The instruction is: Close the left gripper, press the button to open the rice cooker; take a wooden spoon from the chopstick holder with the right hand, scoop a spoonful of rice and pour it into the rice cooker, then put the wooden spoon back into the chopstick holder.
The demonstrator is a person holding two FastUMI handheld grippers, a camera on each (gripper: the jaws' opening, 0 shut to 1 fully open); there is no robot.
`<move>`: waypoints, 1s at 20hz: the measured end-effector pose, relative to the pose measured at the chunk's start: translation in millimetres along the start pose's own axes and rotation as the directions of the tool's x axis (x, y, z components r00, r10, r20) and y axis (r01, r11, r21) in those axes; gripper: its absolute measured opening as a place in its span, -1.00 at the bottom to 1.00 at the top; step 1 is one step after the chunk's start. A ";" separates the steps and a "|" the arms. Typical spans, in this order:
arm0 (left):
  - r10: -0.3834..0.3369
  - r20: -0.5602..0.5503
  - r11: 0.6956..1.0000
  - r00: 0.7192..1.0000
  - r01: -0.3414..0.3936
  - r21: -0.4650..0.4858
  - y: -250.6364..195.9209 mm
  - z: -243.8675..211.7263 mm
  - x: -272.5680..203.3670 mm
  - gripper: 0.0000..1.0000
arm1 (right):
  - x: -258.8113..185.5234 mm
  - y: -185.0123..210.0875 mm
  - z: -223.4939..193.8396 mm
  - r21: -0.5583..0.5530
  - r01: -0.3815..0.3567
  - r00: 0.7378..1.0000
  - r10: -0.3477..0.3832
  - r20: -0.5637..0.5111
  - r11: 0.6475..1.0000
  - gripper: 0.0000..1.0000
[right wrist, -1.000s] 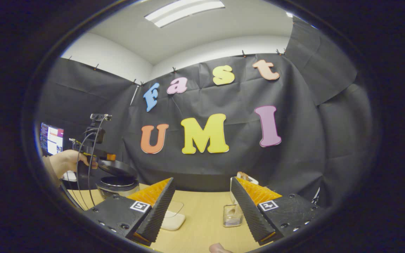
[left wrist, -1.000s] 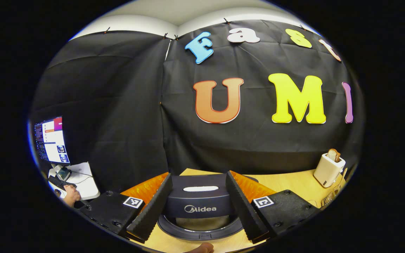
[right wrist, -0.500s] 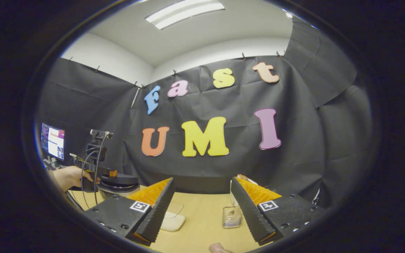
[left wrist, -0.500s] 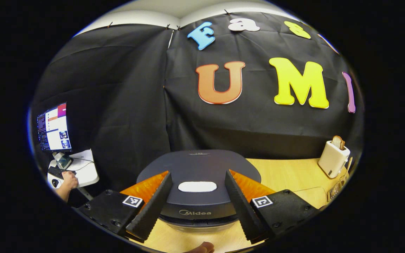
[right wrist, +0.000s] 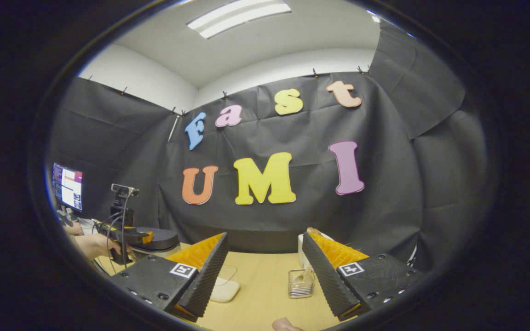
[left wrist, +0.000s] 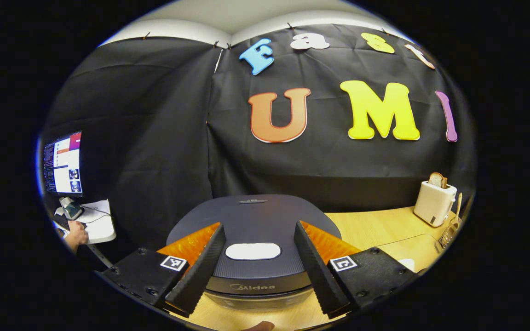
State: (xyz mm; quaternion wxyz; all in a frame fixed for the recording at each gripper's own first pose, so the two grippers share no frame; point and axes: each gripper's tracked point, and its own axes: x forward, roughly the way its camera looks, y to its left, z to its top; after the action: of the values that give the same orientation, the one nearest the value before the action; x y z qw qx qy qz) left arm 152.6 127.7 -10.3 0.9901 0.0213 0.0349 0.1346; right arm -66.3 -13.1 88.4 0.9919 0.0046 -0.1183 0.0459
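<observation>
The dark rice cooker stands right in front of me with its lid down. Its white button lies between the fingers of my left gripper, which is open and hovers just over the lid. In the right gripper view a hand holds that gripper above the cooker at the far left. My right gripper is open and holds nothing. Below it on the table stands the clear chopstick holder. A wooden spoon sticks up from the holder.
A white toaster with a slice of bread stands at the back right of the wooden table. A shallow dish with white contents lies left of the holder. A monitor and a person's hand are off to the left.
The rice cooker's lid was raised a second ago and has come down shut. The left gripper dropped with it. The right gripper has barely moved.
</observation>
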 end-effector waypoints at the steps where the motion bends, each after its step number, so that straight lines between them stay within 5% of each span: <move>1: 0.002 0.002 1.000 1.000 -0.002 -0.007 0.1 -2.8 -0.1 0.95 | -0.3 -0.8 -0.1 -0.002 0.001 1.000 -0.001 0.000 1.000 0.92; 11: -0.017 0.079 1.000 0.997 0.016 0.008 -1.7 0.5 -3.2 0.95 | 3.0 -4.4 -5.6 0.011 0.006 1.000 -0.006 -0.015 1.000 0.86; 20: -0.046 0.011 0.996 0.999 0.045 0.082 -6.9 0.3 -19.3 0.94 | 11.0 -5.9 -16.2 0.009 0.047 0.997 -0.047 -0.058 0.999 0.92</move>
State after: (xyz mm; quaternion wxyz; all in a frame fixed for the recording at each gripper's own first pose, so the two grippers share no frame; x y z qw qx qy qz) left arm 135.9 115.8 -9.1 0.9914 0.0617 0.0343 0.1104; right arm -51.3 -17.7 75.3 0.9957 0.0109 -0.0891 0.0232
